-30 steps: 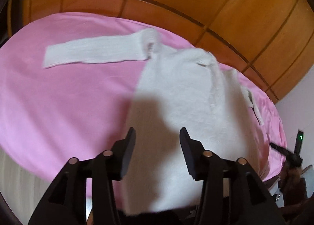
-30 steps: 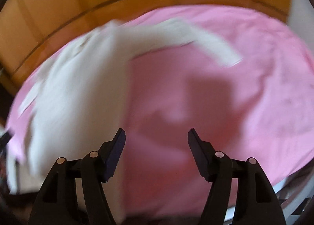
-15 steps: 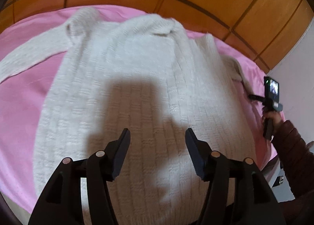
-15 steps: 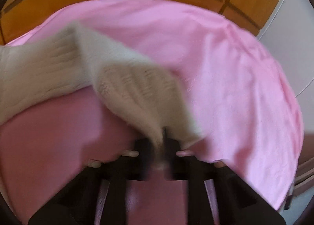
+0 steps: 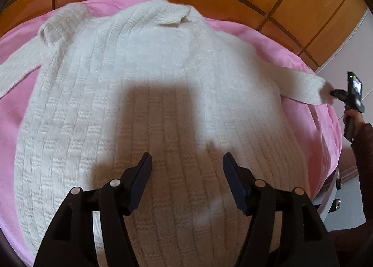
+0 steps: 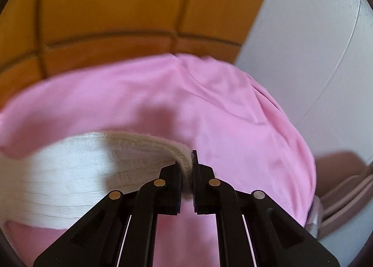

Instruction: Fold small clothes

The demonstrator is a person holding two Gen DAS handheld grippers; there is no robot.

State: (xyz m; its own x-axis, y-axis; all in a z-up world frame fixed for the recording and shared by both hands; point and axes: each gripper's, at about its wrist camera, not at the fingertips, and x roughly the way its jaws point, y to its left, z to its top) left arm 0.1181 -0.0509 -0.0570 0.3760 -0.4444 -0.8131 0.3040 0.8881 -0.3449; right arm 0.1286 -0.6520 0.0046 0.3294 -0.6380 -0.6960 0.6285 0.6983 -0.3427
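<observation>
Pink sheet (image 5: 310,127); ribbed white sweater (image 5: 151,94) flat; left gripper (image 5: 187,169) jaws spreading, empty; right gripper (image 6: 187,164) pinching cuff (image 6: 184,162).

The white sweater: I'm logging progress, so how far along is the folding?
Done: the white knit sweater lies spread flat on the pink sheet. In hand: the right gripper is shut on the right sleeve cuff, pulled outward; the left gripper, jaws just opening, hovers empty over the body. Left: every fold; none shows.
</observation>
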